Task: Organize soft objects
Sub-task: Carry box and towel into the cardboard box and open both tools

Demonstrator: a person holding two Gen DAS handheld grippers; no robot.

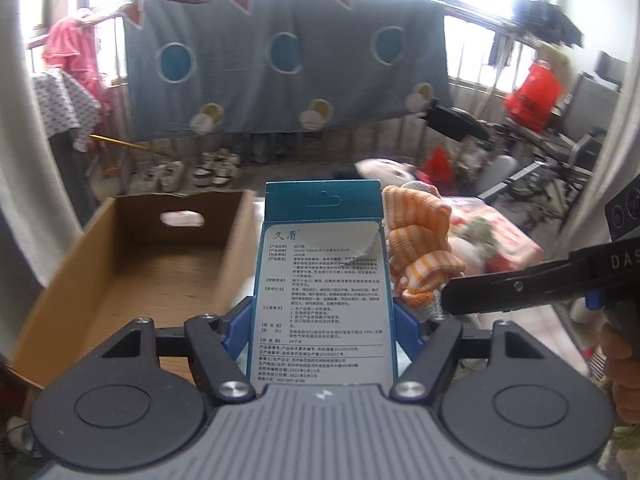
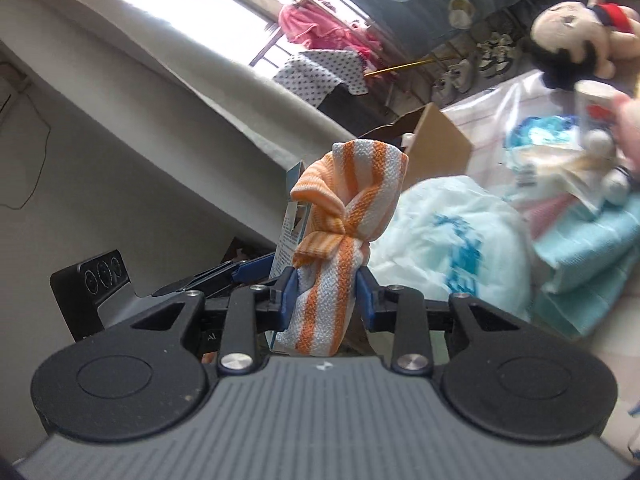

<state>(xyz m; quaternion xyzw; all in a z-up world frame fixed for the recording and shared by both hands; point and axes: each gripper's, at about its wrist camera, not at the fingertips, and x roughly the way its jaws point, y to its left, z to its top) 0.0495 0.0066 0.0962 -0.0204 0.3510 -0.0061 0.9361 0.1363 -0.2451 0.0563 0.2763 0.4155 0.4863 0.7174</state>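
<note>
**Desk:** What is the setting?

**Photographer:** A bright, glassed-in balcony room. A blue blanket (image 1: pixel 280 76) with round patches hangs across the window rail, pink clothing (image 1: pixel 76 52) dries at the left, and pairs of shoes (image 1: pixel 216 168) line the floor beneath. An open cardboard box (image 1: pixel 132 256) sits in the left foreground of the left wrist view, its inside bare apart from a hand-hole in the far wall.

**Desk:** And the left gripper (image 1: pixel 323 320)?

**Photographer:** Its blue-padded fingers (image 1: pixel 236 328) press on both long sides of a blue and white carton (image 1: pixel 322 280) printed with text, held upright just right of the cardboard box, with a peeling label near its top. The fingers stand fairly wide, as wide as the carton.

**Desk:** The right one?

**Photographer:** The right gripper (image 2: pixel 327 300) is closed narrowly on an orange and white striped cloth (image 2: pixel 344 216), knotted in the middle, which stands up from between the fingers (image 2: pixel 290 296). In the left wrist view the same cloth (image 1: pixel 420 248) hangs just right of the carton, with the right gripper's black arm reaching in from the right edge.

**Desk:** What else lies around?

**Photographer:** In the right wrist view, blurred: a pale plastic bag with blue print (image 2: pixel 452 240), a folded turquoise towel (image 2: pixel 592 256) and a plush doll with black hair (image 2: pixel 576 32) farther back. The surface under them is covered by a plastic sheet; whether it is a bed or a bench cannot be told.
</note>
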